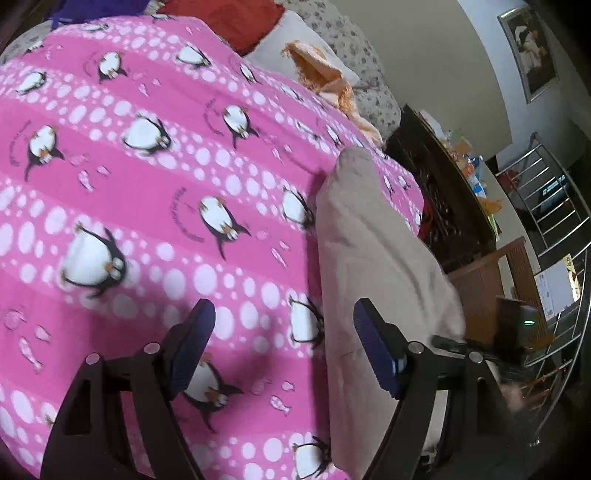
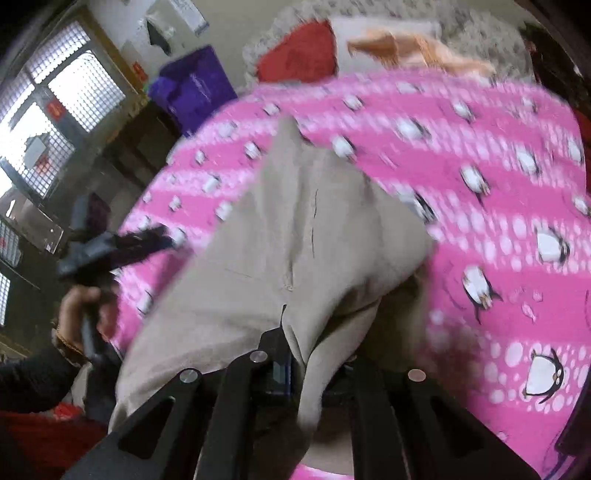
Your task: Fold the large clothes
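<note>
A beige garment (image 1: pixel 369 240) lies along the right side of a pink penguin-print blanket (image 1: pixel 147 184) on a bed. My left gripper (image 1: pixel 282 314) hovers above the blanket with its blue-padded fingers (image 1: pixel 195 332) wide apart; the garment's edge lies under its right finger, and nothing is between the pads. In the right wrist view the beige garment (image 2: pixel 295 221) rises in a fold towards the camera. My right gripper (image 2: pixel 295 354) is shut on a bunch of that fabric, which drapes over the fingertips and hides them. The left gripper (image 2: pixel 122 243) shows at left, blurred, held by a hand (image 2: pixel 77 306).
A red cushion (image 1: pixel 229 18), an orange cloth (image 1: pixel 325 74) and flowered pillows lie at the head of the bed. Dark wooden furniture (image 1: pixel 443 206) and a metal rack (image 1: pixel 554 206) stand beside the bed. A purple bag (image 2: pixel 192 88) and a window (image 2: pixel 55 110) are on the other side.
</note>
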A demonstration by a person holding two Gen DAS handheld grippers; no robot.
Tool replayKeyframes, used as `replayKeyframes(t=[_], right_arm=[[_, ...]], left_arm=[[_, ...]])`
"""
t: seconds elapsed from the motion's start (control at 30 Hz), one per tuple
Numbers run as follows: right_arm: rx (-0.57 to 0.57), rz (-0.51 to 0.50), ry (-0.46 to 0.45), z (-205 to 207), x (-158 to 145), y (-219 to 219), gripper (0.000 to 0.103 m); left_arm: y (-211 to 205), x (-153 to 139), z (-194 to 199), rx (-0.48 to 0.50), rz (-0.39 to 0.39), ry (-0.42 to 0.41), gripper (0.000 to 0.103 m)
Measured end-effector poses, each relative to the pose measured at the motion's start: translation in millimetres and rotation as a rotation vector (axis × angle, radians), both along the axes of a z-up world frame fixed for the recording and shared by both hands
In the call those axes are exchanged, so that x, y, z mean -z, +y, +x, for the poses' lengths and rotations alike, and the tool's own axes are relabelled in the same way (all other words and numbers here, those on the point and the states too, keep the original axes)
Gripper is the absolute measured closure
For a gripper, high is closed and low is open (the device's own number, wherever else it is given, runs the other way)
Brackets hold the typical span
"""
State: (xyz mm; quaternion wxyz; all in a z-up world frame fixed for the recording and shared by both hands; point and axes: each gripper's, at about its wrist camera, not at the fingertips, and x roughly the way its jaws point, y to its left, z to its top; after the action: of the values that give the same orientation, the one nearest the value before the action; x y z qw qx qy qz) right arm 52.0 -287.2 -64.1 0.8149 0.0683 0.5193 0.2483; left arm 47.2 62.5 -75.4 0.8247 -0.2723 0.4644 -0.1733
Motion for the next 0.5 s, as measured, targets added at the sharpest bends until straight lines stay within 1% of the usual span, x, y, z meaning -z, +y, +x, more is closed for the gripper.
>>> replayKeyframes(t=[0.03,0.07,0.1,0.13,0.17,0.2,0.23,0.27,0.33,0.37,0.43,0.47,0.5], right_arm=[[-0.001,-0.005,0.005,3.5,12.9,-5.7,0.097],[0.013,0.024,0.060,8.4,35.8,-12.1,0.096],[0.034,0.042,0.094,9.7,46.8,-17.7,0.095],[0.047,0.053,0.094,8.9,53.5,-21.2,0.094],[0.051,0.062,0.086,7.9,53.5,-23.5,0.092],[0.070,0.084,0.082,6.7,51.0,-26.3,0.084],[0.087,0.113,0.085,3.1,45.8,-29.9,0.081],[0.097,0.130,0.092,-0.3,39.3,-32.7,0.077],[0.109,0.109,0.070,-11.9,20.9,-34.5,0.075],[0.110,0.076,0.040,-15.8,9.7,-32.6,0.075],[0.119,-0.025,-0.071,-40.2,-23.8,-23.5,0.075],[0.108,-0.056,-0.134,-52.7,-41.5,-16.9,0.075],[0.077,-0.062,-0.190,-67.3,-58.1,-4.7,0.075]], left_arm=[[-5.0,1.4,0.7,0.008,-0.002,0.012,0.026],[-10.6,1.3,1.1,0.019,-0.013,0.019,0.026],[-15.5,-0.4,0.3,0.029,-0.021,0.017,0.026],[-25.5,-4.8,-0.7,0.060,-0.032,0.002,0.026],[-31.5,-8.4,-1.4,0.081,-0.033,-0.012,0.026],[-41.3,-14.1,-3.2,0.114,-0.027,-0.037,0.026],[-53.0,-20.2,-5.1,0.152,-0.013,-0.069,0.025],[-63.9,-25.3,-7.2,0.185,0.006,-0.096,0.020],[-86.1,-31.7,-13.0,0.259,0.040,-0.145,0.019],[-97.4,-31.7,-16.1,0.307,0.055,-0.163,0.019],[-110.0,-27.2,-19.1,0.362,0.068,-0.167,0.019],[-112.9,-24.8,-19.5,0.362,0.078,-0.160,0.019],[-114.3,-22.4,-19.9,0.354,0.078,-0.156,0.019]])
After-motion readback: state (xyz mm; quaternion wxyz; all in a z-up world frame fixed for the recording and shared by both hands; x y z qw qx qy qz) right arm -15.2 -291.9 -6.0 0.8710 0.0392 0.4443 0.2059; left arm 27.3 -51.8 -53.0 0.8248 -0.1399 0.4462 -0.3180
